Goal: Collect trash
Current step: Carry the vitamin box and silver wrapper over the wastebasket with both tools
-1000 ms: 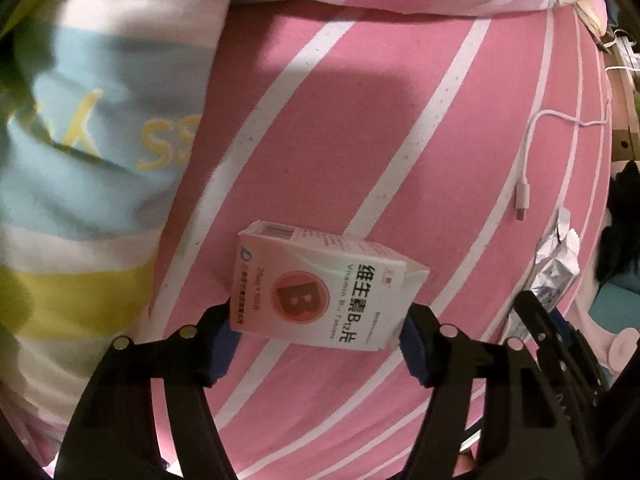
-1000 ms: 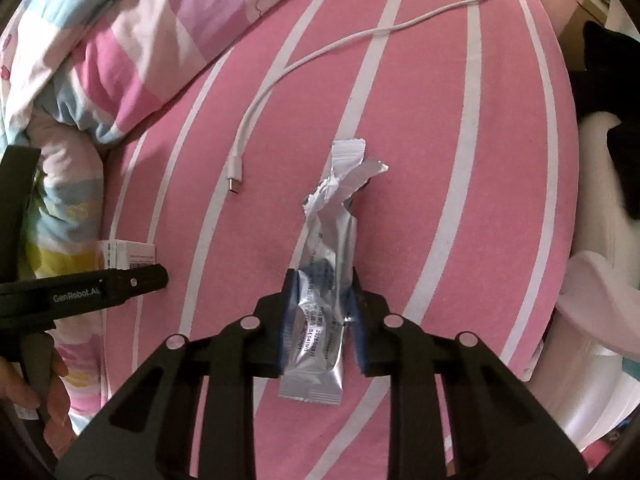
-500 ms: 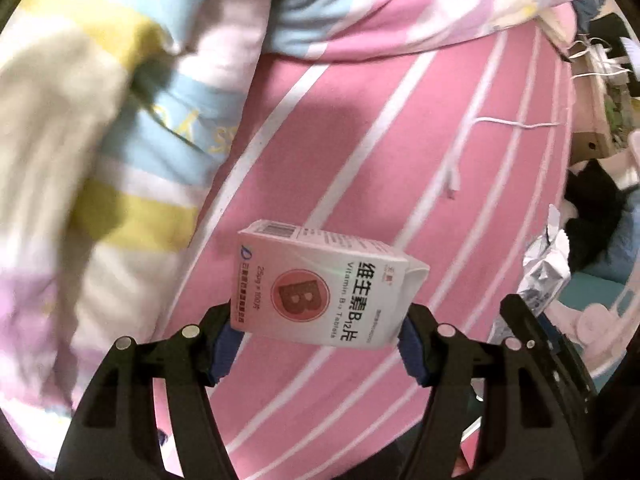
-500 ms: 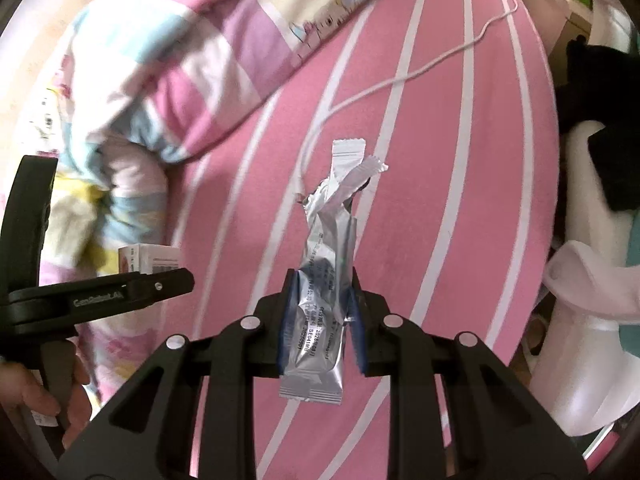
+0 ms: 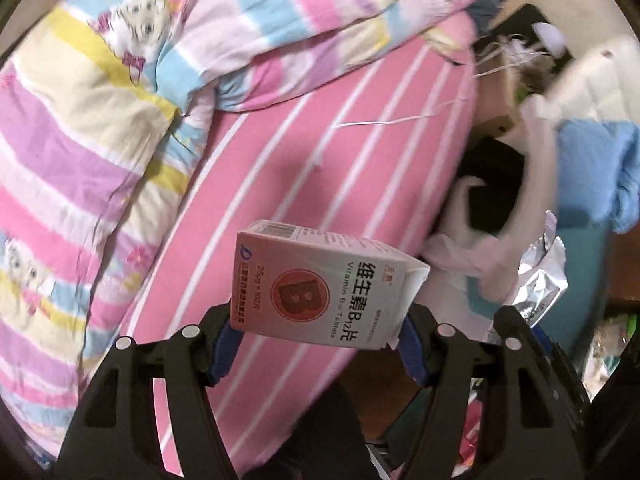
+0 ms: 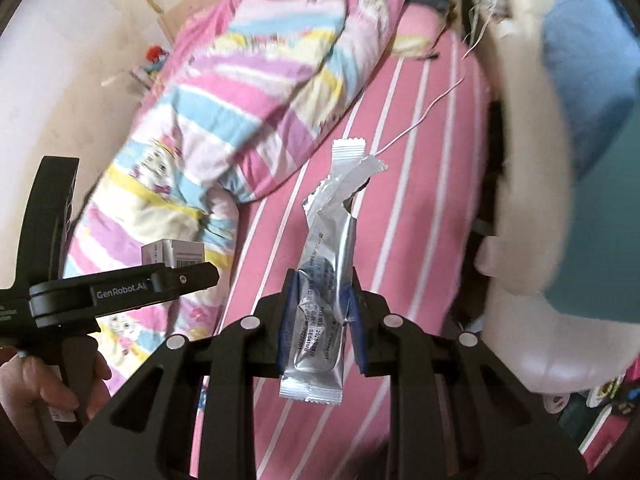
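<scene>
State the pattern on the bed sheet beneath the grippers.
Pink bed sheet with thin white stripes, clearest in the left wrist view.

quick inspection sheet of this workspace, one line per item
surface: pink striped bed, bare in the middle
job's things: vitamin box and foil wrapper, both held clear of the bed
clutter: striped quilt bunched along the bed's far side
grippers: left hand-held gripper shut on the box; right hand-held gripper shut on the wrapper
cables: white cable lying on the bed
surroundings: blue cloth and other things beside the bed, blurred

Duvet (image 5: 92,128) on bed's (image 5: 304,184) left; cable (image 5: 384,122) far end.
</scene>
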Demonstrator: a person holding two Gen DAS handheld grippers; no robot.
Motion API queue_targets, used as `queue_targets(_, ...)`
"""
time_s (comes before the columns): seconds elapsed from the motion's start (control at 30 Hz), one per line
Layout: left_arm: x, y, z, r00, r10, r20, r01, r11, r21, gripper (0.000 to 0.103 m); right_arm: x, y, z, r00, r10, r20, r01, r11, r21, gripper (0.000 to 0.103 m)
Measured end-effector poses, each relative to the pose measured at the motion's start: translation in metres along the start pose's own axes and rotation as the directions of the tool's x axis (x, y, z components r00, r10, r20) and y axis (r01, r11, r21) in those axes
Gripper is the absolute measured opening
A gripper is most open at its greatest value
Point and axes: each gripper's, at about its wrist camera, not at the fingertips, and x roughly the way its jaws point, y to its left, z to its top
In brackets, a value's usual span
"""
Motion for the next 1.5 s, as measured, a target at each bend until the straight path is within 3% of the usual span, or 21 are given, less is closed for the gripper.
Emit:
queue_targets(0.3, -0.085, -0.075, -0.082, 0.995, -0.069, 0.069, 0.062, 0.993, 0.100, 0.064, -0.126, -0.031, -0.046, 0.992, -0.031, 0.121, 0.026, 0.999, 0.040, 0.025)
queue_targets(0.47, -0.110, -0.127, -0.113, 0.989, -0.118, 0.088, 0.102, 0.979, 0.176, 0.064, -0.193, -0.067, -0.066, 0.981, -0.077, 0.179, 0.063, 0.995, 0.079, 0.025)
queue_targets(0.73, -0.122, -0.222, -0.139, 0.983, -0.163, 0.080, 0.135, 0.950, 0.282, 0.064, -0.252, -0.141, -0.062, 0.966, -0.135, 0.218, 0.107, 0.985, 0.138, 0.025)
queue_targets(0.97, -0.101, -0.300, -0.123, 0.987, -0.149, 0.054, 0.124, 0.938, 0.323, 0.064, -0.260, -0.204, -0.031, 0.969, -0.144, 0.201, 0.114, 0.981, 0.154, 0.025)
queue_targets(1.2, -0.061, -0.376, -0.099, 0.992, -0.123, 0.010, 0.111, 0.925, 0.364, 0.064, -0.241, -0.263, 0.006, 0.980, -0.126, 0.154, 0.101, 0.981, 0.163, 0.025)
queue_targets(1.5, -0.012, -0.422, -0.076, 0.995, -0.084, -0.054, 0.098, 0.932, 0.349, 0.064, -0.204, -0.309, 0.027, 0.993, -0.100, 0.062, 0.088, 0.982, 0.168, 0.025)
